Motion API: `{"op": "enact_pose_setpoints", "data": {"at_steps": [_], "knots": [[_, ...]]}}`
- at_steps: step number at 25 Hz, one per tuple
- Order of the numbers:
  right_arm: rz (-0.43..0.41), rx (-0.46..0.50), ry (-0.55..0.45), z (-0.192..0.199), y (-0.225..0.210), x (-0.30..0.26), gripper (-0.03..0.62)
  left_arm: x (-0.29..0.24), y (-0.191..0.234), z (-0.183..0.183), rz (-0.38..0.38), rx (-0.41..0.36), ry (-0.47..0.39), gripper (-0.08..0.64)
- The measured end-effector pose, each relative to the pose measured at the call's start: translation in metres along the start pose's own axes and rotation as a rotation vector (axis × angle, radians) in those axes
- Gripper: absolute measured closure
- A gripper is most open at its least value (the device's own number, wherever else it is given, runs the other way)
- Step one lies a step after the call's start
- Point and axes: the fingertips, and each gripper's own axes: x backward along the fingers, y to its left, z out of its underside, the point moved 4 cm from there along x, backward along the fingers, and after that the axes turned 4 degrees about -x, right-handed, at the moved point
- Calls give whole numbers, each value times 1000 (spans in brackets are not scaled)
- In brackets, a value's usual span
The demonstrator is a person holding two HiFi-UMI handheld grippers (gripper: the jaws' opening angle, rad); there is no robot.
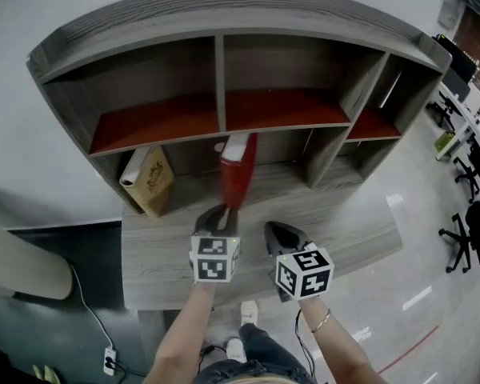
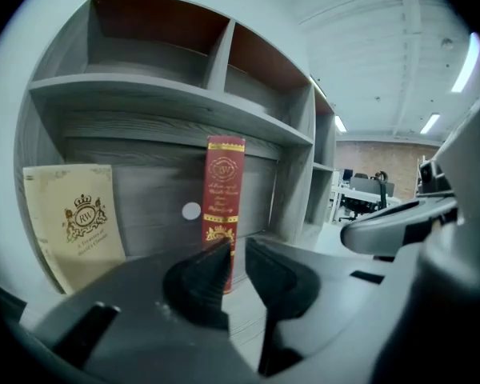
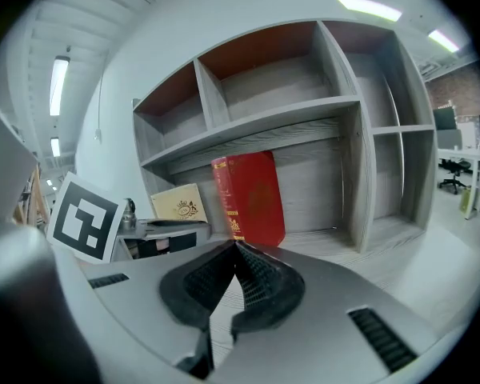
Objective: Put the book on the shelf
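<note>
— Where's the red book (image 2: 222,206)?
— Upright in the lower middle bay of the shelf (image 1: 240,10), straight ahead of the left claw (image 2: 238,254) and just beyond its tips, not between them.
— And that claw?
— Tips a narrow gap apart, pinching nothing.
— The right claw (image 3: 234,250)?
— Pressed together, empty. The book stands beyond it, and a beige book (image 2: 72,218) leans further left.

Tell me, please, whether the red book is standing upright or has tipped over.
Upright: the red book stands on its bottom edge in the shelf, spine vertical.
</note>
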Motion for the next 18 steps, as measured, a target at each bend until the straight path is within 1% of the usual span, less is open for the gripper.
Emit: {"op": "enact_pose_setpoints", "data": {"at_steps": [2,4,9,18], "knots": [[-6,6,-12,0,5,4,583,9,-1,-1,11,18,-3,525],[-9,13,-24,-1,10,9,583,18,-3,0,19,33,-1,545],[-17,16,-55,-1,21,21,583,41,-8,3,44,44,5,548],[-40,22,-82,7,43,44,583,83,-16,-2,65,48,-30,548]]}}
